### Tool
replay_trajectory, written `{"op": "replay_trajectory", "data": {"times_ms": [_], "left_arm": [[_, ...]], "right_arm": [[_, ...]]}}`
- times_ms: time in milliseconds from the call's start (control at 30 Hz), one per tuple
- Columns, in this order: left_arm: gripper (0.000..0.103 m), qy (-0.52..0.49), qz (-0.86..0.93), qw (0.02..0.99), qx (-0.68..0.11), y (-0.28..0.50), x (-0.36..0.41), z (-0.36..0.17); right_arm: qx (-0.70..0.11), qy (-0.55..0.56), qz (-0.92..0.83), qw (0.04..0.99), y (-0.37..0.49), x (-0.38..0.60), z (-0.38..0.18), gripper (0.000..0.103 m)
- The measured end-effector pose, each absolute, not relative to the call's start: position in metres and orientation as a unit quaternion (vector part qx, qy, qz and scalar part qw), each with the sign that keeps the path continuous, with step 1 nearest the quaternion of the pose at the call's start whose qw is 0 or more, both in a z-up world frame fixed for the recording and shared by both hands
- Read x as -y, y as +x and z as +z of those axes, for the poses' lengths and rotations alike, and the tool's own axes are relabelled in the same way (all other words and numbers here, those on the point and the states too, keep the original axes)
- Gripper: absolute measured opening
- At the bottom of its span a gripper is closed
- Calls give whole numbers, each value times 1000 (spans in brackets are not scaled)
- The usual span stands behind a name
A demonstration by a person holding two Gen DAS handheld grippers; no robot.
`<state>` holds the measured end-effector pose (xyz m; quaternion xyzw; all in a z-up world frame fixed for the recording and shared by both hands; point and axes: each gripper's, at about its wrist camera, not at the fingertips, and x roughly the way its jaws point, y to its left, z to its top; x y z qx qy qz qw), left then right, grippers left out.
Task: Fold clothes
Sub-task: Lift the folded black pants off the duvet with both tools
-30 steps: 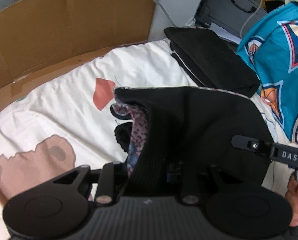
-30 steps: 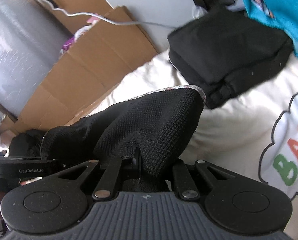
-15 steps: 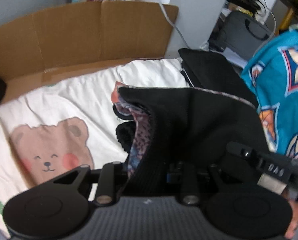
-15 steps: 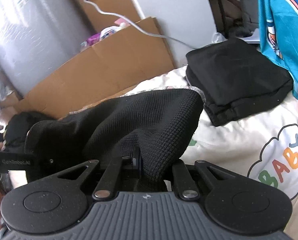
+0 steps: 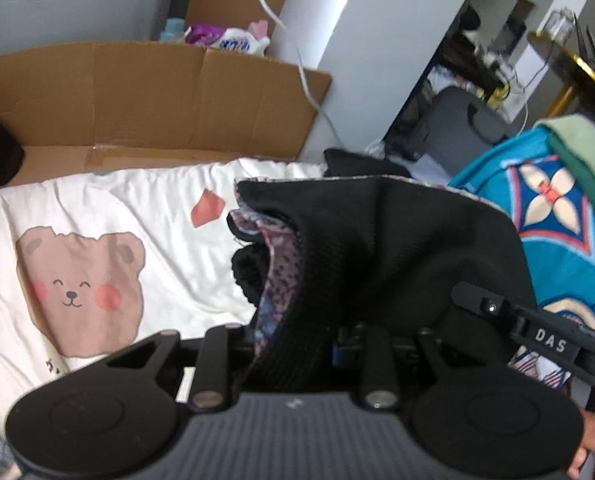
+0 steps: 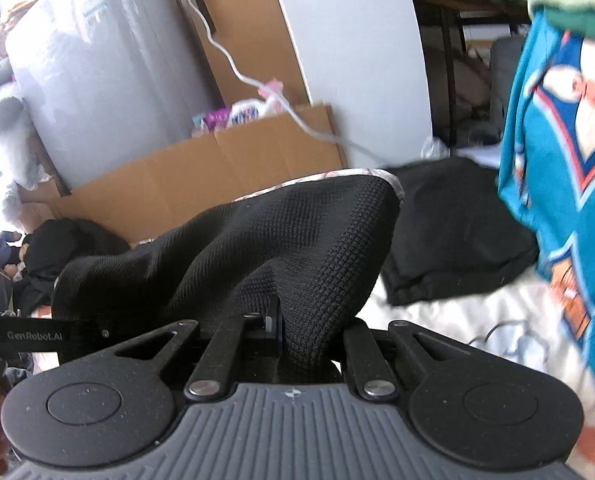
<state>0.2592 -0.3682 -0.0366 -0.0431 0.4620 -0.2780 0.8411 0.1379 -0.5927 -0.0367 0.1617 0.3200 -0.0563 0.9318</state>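
Observation:
A black knitted garment with a speckled pink-and-blue lining hangs above the white printed bed sheet, stretched between both grippers. My left gripper is shut on a thick bunched edge of it; the fingertips are buried in the cloth. In the right wrist view the same black garment rises from my right gripper, which is shut on a fold of it. The right gripper's body shows at the left view's right edge, and the left gripper's body at the right view's left edge.
A folded black garment lies on the sheet at the far right. A teal patterned cloth hangs on the right with a green item on top. A cardboard sheet stands behind the bed. A dark bundle lies at the left.
Both grippers have risen with the black garment, and both wrists have rolled. More of the bear print, the cardboard and the room behind has come into view.

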Motion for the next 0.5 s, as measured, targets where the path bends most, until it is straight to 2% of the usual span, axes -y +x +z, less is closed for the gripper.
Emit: {"op": "replay_trajectory", "data": {"times_ms": [233, 500], "left_arm": [[30, -71, -280, 849, -443, 232, 380, -1], [30, -80, -278, 855, -430, 204, 394, 15]], "right_arm": [[-310, 126, -62, 940, 111, 601, 12, 9], [-305, 102, -69, 944, 85, 611, 38, 9]]}}
